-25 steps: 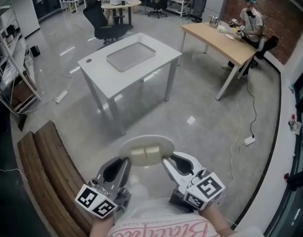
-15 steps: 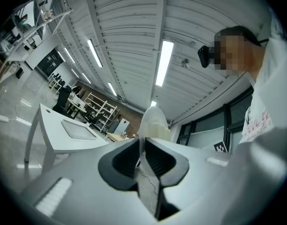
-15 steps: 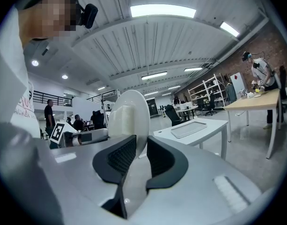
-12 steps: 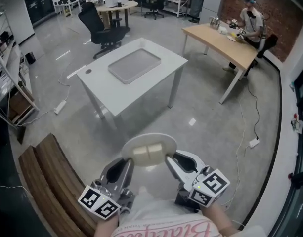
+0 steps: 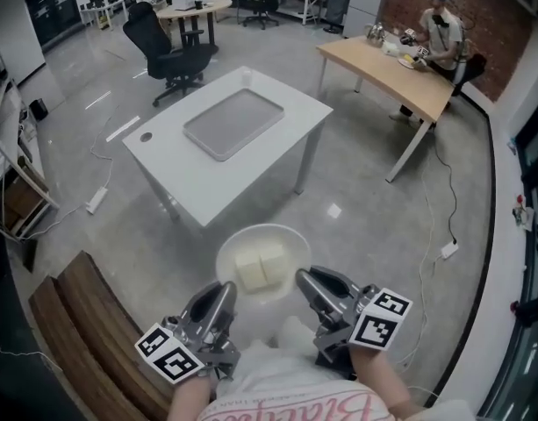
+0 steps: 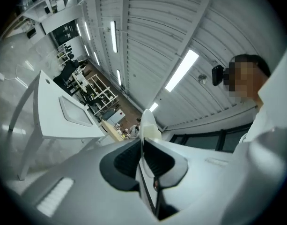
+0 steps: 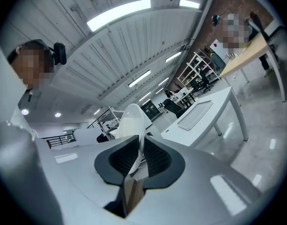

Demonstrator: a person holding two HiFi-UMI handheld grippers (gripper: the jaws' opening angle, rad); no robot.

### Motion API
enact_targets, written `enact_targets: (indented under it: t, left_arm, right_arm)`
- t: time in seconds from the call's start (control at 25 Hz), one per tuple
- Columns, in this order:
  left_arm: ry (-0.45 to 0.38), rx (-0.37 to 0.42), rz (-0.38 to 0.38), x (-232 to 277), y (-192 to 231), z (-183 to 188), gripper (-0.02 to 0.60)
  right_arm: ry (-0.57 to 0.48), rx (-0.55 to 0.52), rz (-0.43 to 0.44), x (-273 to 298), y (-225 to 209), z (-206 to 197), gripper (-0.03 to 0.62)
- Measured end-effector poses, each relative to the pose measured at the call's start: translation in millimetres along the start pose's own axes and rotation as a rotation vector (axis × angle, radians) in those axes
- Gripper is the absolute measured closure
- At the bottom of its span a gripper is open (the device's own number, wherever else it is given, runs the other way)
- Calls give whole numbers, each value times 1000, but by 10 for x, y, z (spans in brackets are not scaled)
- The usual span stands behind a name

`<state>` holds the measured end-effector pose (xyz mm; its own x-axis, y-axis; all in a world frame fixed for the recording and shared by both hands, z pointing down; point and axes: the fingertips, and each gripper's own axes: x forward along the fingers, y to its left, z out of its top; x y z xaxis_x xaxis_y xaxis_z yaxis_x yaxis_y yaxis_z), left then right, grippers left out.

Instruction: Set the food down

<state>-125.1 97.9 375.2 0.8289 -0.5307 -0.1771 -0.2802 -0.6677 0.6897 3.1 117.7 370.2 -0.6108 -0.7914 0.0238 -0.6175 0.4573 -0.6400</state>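
We hold the plate (image 5: 286,234) above the floor (image 5: 365,191) by its rim. The right gripper (image 5: 307,281) pinches it at 5 o'clock, and the left gripper (image 5: 219,296) is closing its jaws on it at 7 o'clock. The plate is likely stiff, slick and breakable; the food (image 5: 261,266) may slide.

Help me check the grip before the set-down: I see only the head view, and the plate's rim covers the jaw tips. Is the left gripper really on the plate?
Observer: Yes. In the left gripper view, the left gripper has the rim of the plate between its pads, and its jaws are closing on it.
Operator: And the right one?
Observer: In the right gripper view, the right gripper is clamped on the rim too, with a pad against each face.
Operator: Is the food close to either grip?
Observer: The left gripper view shows a pale lump, likely the food, on the plate just past the pads and not between them.
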Motion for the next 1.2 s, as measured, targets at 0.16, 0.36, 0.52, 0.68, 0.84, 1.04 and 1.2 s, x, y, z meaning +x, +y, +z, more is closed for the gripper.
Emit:
enact_targets:
  t: [0.16,0.36,0.52,0.68,0.84,1.04,1.2]
  left_arm:
    - [21,-98,24,159,216,-13,561]
    - [39,-150,140,512,518,-54,557]
    - [14,-229,235,854,804,-34,557]
    - [-33,-244,318,1256,1010,32,554]
    - [-92,-293,403,1556,1237,88,552]
    - [-174,-330,461,1845,1381,136,554]
    - [-182,-337,518,1960,1505,153,555]
  right_arm:
    - [7,89,-9,89,-188,38,565]
    - [28,133,-63,243,-606,175,563]
    - [56,208,-74,454,-996,371,566]
    - [92,226,-59,636,-1357,667,568]
    - [133,244,-49,849,-1684,925,569]
    - [170,274,-15,1048,-1965,1180,569]
    - [186,319,-26,1171,-2145,1264,571]
